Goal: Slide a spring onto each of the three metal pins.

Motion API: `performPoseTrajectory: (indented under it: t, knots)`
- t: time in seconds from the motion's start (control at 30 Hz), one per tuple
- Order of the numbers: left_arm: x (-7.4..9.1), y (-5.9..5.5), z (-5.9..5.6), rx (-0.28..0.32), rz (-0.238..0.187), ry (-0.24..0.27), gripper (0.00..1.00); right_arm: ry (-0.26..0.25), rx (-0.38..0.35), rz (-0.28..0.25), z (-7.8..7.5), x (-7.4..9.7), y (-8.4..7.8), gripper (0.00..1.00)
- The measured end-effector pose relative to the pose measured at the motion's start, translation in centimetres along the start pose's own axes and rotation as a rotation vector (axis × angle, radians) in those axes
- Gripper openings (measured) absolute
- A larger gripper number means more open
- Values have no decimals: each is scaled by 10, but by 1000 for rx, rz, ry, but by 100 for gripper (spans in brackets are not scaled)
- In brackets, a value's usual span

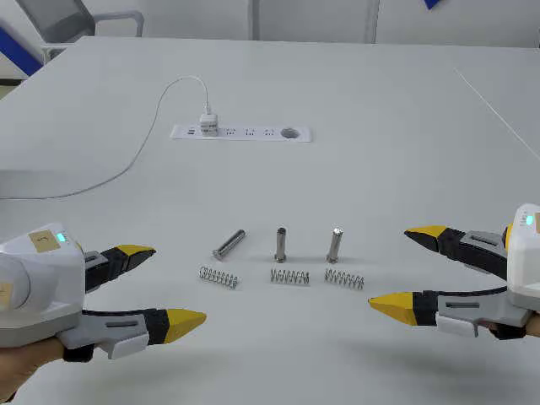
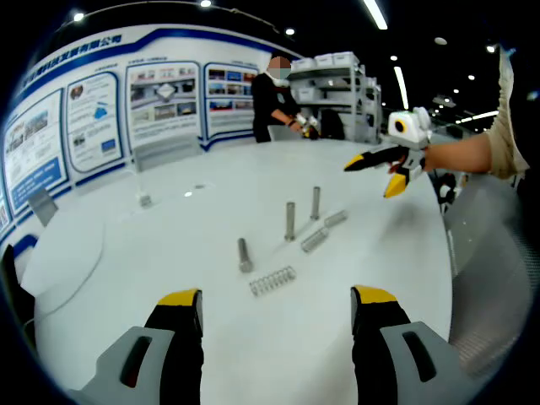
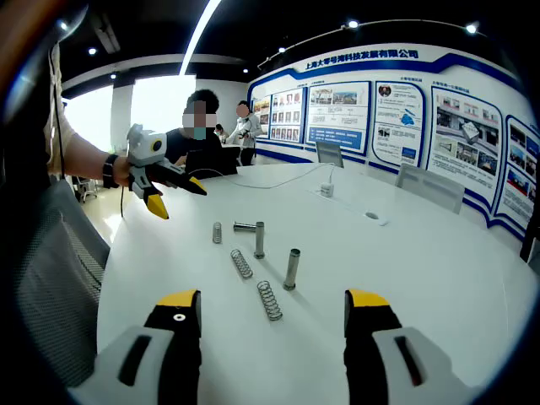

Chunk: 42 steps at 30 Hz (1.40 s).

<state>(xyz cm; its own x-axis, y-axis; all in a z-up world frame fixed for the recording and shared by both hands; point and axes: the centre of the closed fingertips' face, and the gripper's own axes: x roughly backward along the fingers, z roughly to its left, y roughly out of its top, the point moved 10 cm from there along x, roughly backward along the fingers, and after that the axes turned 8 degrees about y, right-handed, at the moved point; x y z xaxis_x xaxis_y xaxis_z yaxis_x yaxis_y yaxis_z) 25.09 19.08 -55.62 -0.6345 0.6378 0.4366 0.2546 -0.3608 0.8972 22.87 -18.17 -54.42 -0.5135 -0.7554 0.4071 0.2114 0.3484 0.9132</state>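
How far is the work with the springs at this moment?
Nothing is done yet: the left spring, middle spring and right spring lie loose on the table, each before a pin. Nothing is in hand: the left hand-held gripper and right hand-held gripper are open and empty. Left to do: all three. The left pin lies flat; the middle pin and right pin stand upright.

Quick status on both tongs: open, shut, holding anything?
Left tongs: open, holding nothing.
Right tongs: open, holding nothing.
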Motion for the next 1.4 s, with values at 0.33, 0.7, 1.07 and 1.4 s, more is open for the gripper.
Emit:
performPoseTrajectory:
  t: [0.33,0.7,1.07,1.4]
  knots:
    - [-1,5,4,2,-3,4,71,-11,-6,-5,-1,2,1,70]
    - [-7,15,12,-5,-9,13,67,-19,-7,-3,-2,3,0,69]
    - [-23,34,23,-33,-8,11,61,-26,-8,-9,-3,5,1,69]
    - [-45,46,29,-59,20,5,56,-34,-10,-13,-4,7,1,69]
